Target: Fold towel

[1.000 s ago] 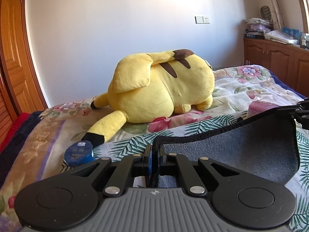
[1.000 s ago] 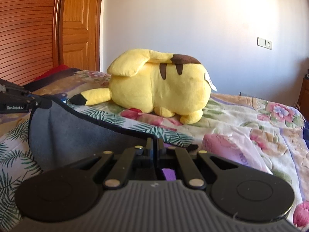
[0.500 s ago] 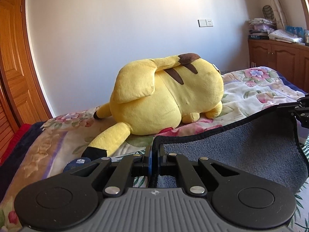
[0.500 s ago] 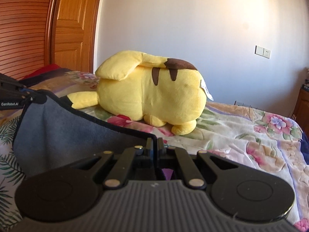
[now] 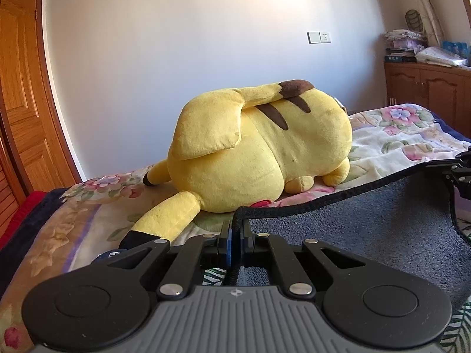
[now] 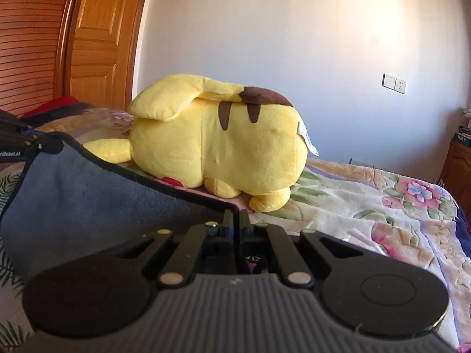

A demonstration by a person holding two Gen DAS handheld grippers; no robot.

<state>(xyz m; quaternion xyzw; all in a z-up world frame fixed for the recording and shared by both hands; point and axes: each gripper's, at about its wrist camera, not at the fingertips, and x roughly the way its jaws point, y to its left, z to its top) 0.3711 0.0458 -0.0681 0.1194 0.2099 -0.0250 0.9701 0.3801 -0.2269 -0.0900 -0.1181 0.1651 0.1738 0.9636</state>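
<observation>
A grey towel with a black hem hangs stretched between my two grippers above the bed. My left gripper is shut on one top corner of it. My right gripper is shut on the other top corner; the towel slopes away to the left in the right wrist view. Each gripper shows at the edge of the other's view: the right gripper at the right edge of the left wrist view, the left gripper at the left edge of the right wrist view.
A big yellow plush toy lies on the floral bedspread just beyond the towel. A blue round container peeks out by the plush's tail. A wooden door stands at the left, a wooden cabinet at the right.
Both grippers have moved forward toward the plush toy with the towel held taut; the plush looms larger and the blue container is now mostly hidden behind my left gripper.
</observation>
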